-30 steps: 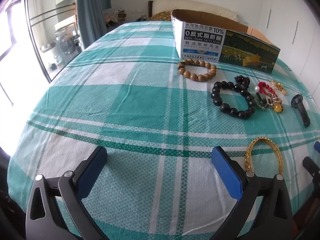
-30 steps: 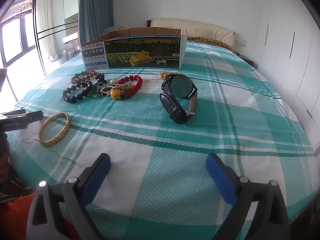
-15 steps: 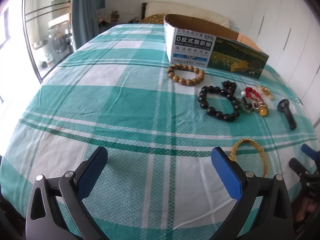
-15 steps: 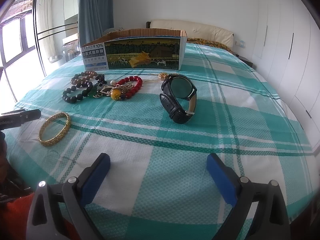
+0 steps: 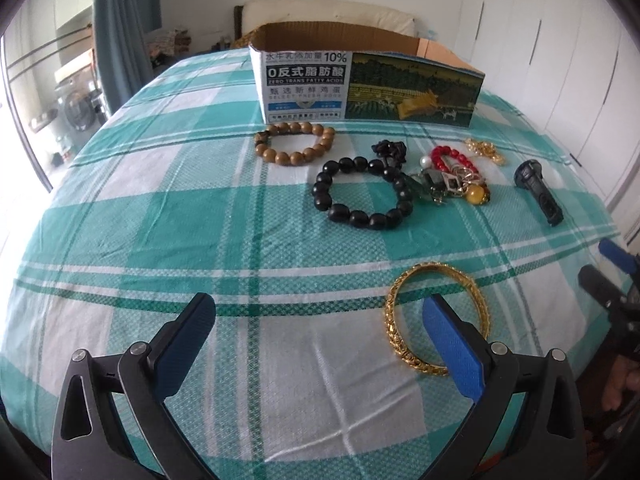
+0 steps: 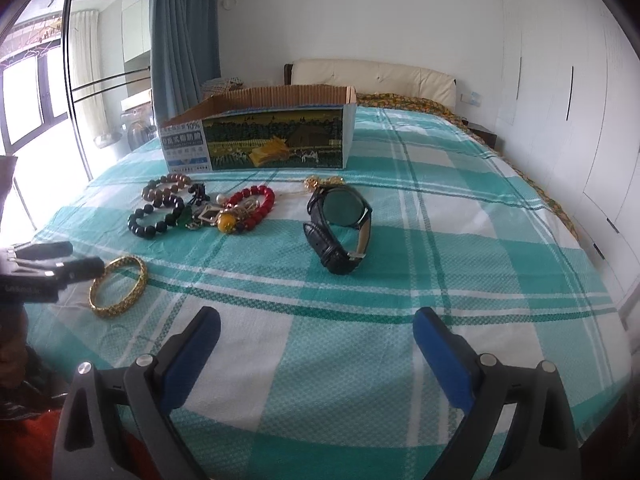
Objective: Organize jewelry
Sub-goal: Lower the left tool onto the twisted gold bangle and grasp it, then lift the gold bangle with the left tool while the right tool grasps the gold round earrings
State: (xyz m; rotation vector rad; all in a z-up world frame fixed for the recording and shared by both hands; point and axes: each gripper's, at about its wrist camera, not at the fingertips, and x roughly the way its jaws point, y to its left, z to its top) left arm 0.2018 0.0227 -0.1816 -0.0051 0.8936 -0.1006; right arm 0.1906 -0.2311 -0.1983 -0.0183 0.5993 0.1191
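Observation:
Jewelry lies on a green-checked bedspread in front of an open cardboard box (image 5: 360, 84) (image 6: 260, 140). A gold bangle (image 5: 436, 316) (image 6: 118, 286) lies nearest, and my open left gripper (image 5: 320, 340) hovers low with its right finger over the ring's middle. Behind it sit a black bead bracelet (image 5: 362, 194) (image 6: 154, 220), a brown wooden bead bracelet (image 5: 296, 142) (image 6: 166, 186), a red bead bracelet with charms (image 5: 452, 168) (image 6: 250, 208) and a gold chain (image 5: 484, 150). A black watch (image 5: 540, 192) (image 6: 340, 228) stands ahead of my open, empty right gripper (image 6: 316, 348).
The bedspread (image 5: 160, 208) drops off at its near edge below both grippers. A headboard (image 6: 372, 76) and white wardrobe doors (image 6: 560, 100) stand behind and to the right. Curtain and glass doors (image 6: 80, 100) are at the left. The other gripper's tips show at each view's edge.
My left gripper has swung right and forward, so the gold bangle that lay off to the right now sits at its right finger. The right gripper has hardly moved.

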